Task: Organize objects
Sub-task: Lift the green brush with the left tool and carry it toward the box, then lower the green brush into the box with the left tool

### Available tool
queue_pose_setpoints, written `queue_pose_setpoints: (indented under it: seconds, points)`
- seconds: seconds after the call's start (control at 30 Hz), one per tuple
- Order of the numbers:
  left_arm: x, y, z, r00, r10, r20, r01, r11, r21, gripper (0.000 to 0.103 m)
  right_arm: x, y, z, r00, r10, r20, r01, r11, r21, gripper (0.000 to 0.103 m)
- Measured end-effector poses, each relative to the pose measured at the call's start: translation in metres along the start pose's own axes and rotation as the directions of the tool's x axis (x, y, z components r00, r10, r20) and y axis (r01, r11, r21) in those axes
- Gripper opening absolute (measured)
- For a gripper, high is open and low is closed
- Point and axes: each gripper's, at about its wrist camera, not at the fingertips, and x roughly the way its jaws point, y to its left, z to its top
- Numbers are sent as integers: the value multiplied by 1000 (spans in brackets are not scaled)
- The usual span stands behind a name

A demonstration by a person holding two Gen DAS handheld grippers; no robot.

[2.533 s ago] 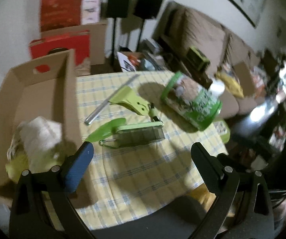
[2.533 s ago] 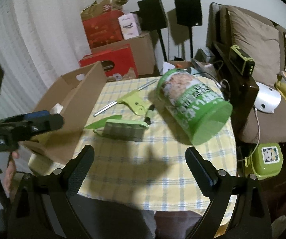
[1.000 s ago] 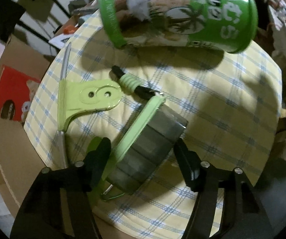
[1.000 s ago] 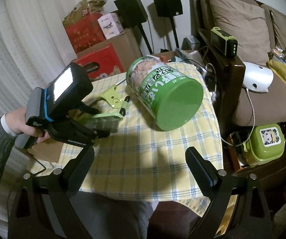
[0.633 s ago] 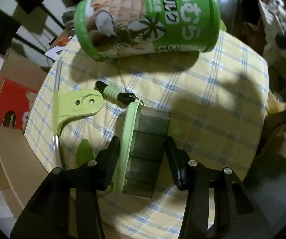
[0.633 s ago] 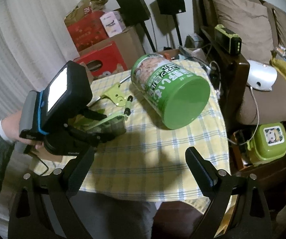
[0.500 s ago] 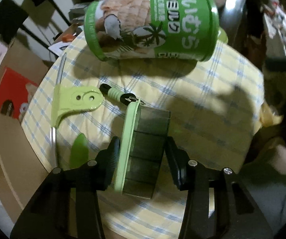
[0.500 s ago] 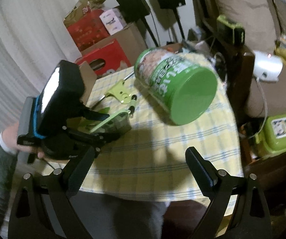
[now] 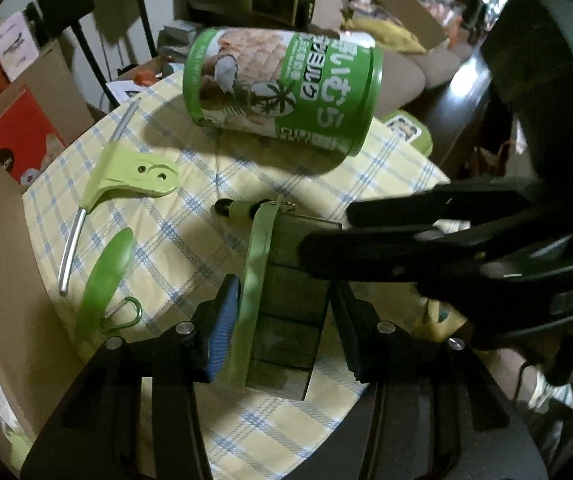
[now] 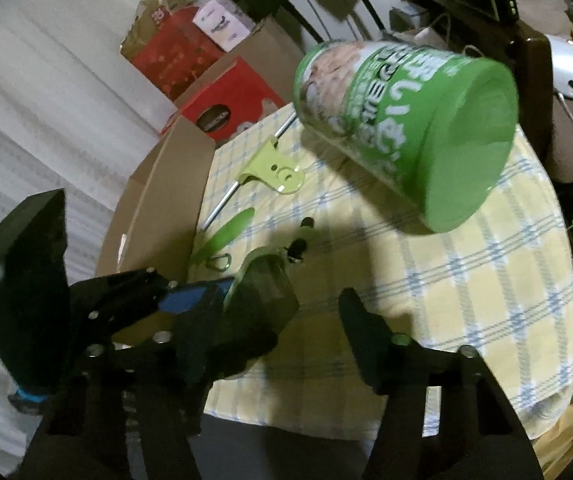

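Note:
A smoky grey box with a light green lid sits between the pads of my left gripper, which is shut on its long sides and holds it over the yellow checked tablecloth. My right gripper reaches in from the right at the box's far end. In the right wrist view the grey box lies between the jaws of the right gripper. Those jaws are closing, and the right finger stands clear of the box. The left gripper comes in from the left.
A big green tin lies on its side at the far end of the table. A green clip on a metal rod, a green spoon-shaped piece and a small green-black pen lie on the cloth. An open cardboard box stands at the left.
The left gripper has closed on the grey box, raised it off the cloth and rolled. The right gripper has dropped toward the box and its jaws have narrowed.

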Motion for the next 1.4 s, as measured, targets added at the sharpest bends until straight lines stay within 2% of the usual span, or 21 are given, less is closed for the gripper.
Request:
queue_pose_setpoints:
  seconds: [0.13,0.2,0.3,0.43,0.53,0.83,1.0,1.23,1.4]
  points:
    - [-5,4,0,999,-2,36,3,1000,-27,43,4,3,0,1000,6,-8,-6,1000,10,44]
    - [-9,4,-2,999,0,49,1,999,-33,43,4,4,0,1000,25,-8,-25,1000,10,32]
    - [-17,9,-4,997,11,79,-7,999,-53,43,3,14,2,1000,22,-5,-22,1000,-14,30]
    - [-41,17,-7,991,15,132,-2,995,-95,43,-5,36,6,1000,24,14,-23,997,-71,29]
    - [-67,24,-12,984,44,174,-22,992,-127,43,-12,61,9,999,30,27,-27,992,-126,29]
    - [-146,65,-34,950,120,288,-55,973,-226,43,-18,153,26,996,76,52,-57,955,-291,29]
    - [-181,90,-46,931,188,313,-106,959,-262,43,-10,197,35,992,119,49,-96,936,-339,29]
    - [-193,129,-69,916,260,304,-154,931,-331,43,24,241,41,989,150,3,-138,918,-371,29]
    - [-180,159,-85,923,263,282,-143,912,-384,43,60,256,41,989,139,-40,-144,912,-384,29]
